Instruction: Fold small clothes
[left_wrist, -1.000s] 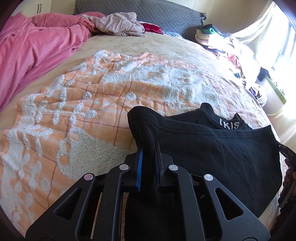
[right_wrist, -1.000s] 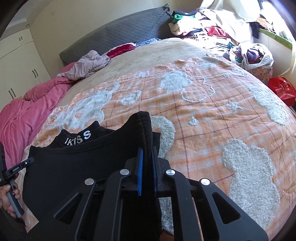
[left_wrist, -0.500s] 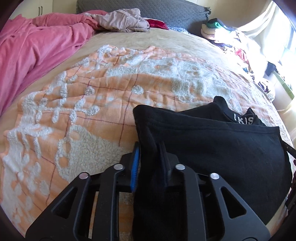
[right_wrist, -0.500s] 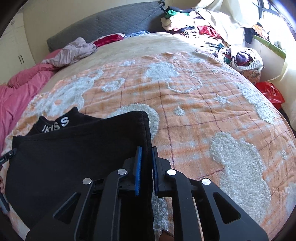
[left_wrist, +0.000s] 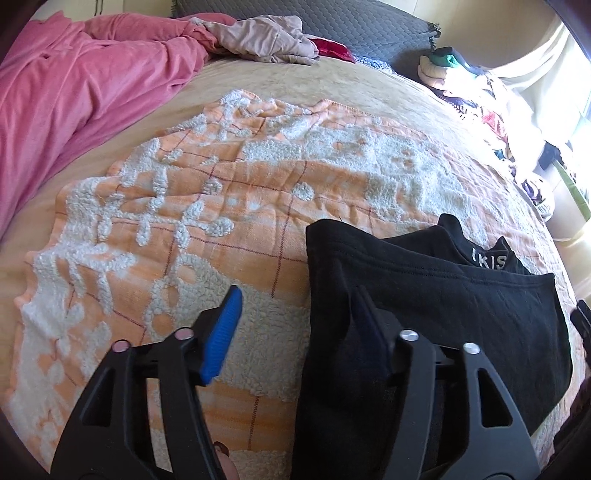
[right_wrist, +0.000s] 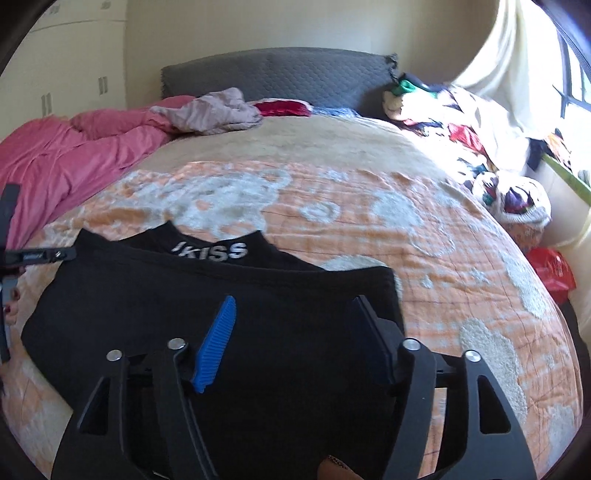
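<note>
Two grippers, both with jaws spread wide and nothing clamped between them. Left gripper (left_wrist: 299, 317): blue ribbed pad (left_wrist: 221, 336) out over the orange blanket, opposite dark pad lying against the left edge of the black garment (left_wrist: 443, 314). Right gripper (right_wrist: 295, 328): blue ribbed pad (right_wrist: 216, 345) and dark pad both poised above the black cloth, contact with it not discernible.

One black garment (right_wrist: 221, 306), small, folded over, flat on the near part of the blanket. Waistband showing at the far edge, white lettering "KISS" (right_wrist: 214, 252) legible in the right wrist view, preceded by a partial character; only "IKIS" (left_wrist: 488, 259) visible in the left wrist view, remainder cut off by the fold. Stitched hem along the upper edge of the top layer.

One orange blanket (left_wrist: 229, 177) with raised white fleecy pattern and thin dark red grid lines, spread over a tan bedcover (right_wrist: 314, 144).

One pink duvet (left_wrist: 81, 85), bunched along the left side of the bed.
One pale mauve garment (left_wrist: 266, 40), crumpled, near the headboard.
One red item (right_wrist: 282, 108) just beside it, kind not discernible.
One grey quilted headboard (right_wrist: 280, 74).
One heap of mixed clothing (right_wrist: 461, 122) at the right side by the window.
One red bag (right_wrist: 550, 266) low at the right of the bed, markings too blurred to read.
</note>
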